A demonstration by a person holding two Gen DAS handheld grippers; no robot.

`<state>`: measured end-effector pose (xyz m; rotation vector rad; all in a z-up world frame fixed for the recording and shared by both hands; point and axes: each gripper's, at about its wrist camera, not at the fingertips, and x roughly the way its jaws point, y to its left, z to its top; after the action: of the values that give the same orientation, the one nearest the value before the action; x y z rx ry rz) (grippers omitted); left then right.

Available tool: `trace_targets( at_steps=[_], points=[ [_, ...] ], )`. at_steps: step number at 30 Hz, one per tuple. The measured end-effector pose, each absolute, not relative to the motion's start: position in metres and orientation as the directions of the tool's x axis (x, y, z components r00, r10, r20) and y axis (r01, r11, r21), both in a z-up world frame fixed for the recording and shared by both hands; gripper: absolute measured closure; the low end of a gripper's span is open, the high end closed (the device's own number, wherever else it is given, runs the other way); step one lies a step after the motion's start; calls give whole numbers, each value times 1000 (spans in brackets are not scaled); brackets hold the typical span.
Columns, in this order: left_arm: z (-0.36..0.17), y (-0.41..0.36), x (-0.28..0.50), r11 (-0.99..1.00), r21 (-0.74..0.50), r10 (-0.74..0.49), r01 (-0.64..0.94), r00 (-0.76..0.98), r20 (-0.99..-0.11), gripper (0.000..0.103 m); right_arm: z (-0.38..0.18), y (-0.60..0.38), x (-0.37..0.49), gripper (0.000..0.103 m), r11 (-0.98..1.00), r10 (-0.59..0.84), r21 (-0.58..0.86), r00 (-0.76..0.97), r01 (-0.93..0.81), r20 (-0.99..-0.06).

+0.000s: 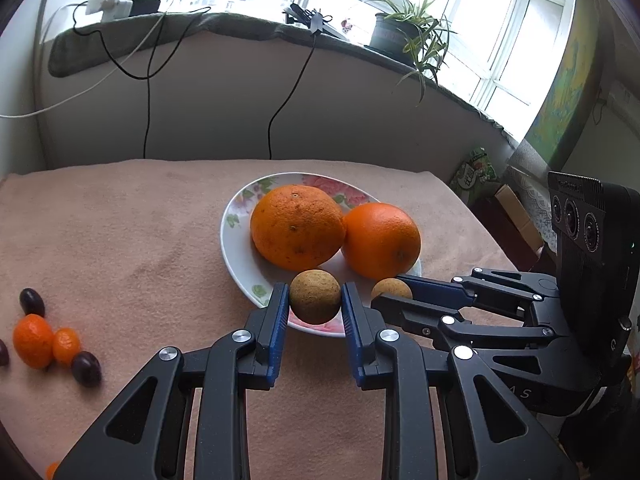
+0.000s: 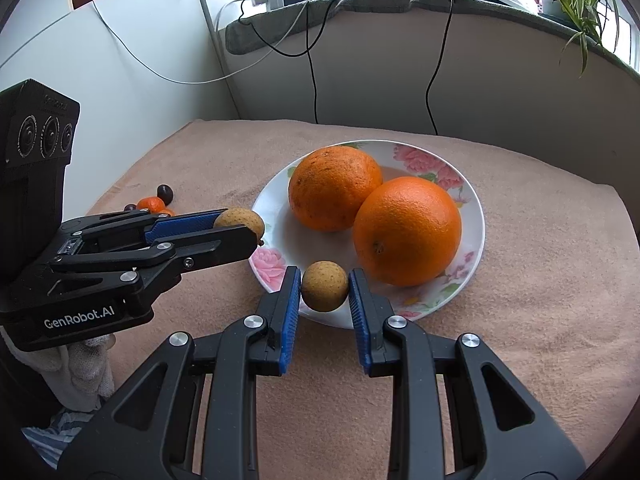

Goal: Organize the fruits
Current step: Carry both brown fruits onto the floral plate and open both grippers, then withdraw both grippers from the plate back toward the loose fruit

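Observation:
My left gripper point(image 1: 315, 294) is shut on a small brown longan point(image 1: 315, 297) held over the near rim of the flowered plate point(image 1: 236, 216). My right gripper point(image 2: 325, 280) is shut on a second longan point(image 2: 324, 286), also above the plate's point(image 2: 474, 216) near edge. Each gripper shows in the other's view: the right one point(image 1: 394, 292) with its longan point(image 1: 391, 289), the left one point(image 2: 252, 232) with its longan point(image 2: 240, 219). Two big oranges point(image 1: 297, 227) point(image 1: 381, 240) lie side by side in the plate.
A pinkish cloth point(image 1: 120, 220) covers the table. At its left lie small kumquats point(image 1: 33, 340) and dark grapes point(image 1: 86, 368). Behind are a wall, hanging cables point(image 1: 148, 92) and a sill with a potted plant point(image 1: 404, 32). The table drops off at the right edge point(image 1: 472, 208).

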<state>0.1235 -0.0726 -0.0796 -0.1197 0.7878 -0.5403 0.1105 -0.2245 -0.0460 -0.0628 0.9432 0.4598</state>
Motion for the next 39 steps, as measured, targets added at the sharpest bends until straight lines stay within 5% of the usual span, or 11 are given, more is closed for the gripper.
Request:
trace_targets(
  at_steps=[17,26,29,31,39],
  points=[
    [-79,-75,126,871,-278,-480,404,587,-652,75,-47,-226,112,76,909,336,132,506,-396,-795],
    [-75,-72,125,877,-284,-474,387,604,-641,46,-43,-225,108,48,904,343,123,520,-410,-782],
    [-72,-71,124,885,-278,-461,374,615,-640,31,-42,-225,107,31,906,336,114,532,-407,-777],
    [-71,-70,123,890,-273,-452,366,620,-642,30,-41,-225,106,22,905,341,115,535,-410,-773],
    [-67,-75,120,906,-230,-414,355,638,-649,25,-39,-222,104,22,903,337,105,536,-417,-774]
  ],
)
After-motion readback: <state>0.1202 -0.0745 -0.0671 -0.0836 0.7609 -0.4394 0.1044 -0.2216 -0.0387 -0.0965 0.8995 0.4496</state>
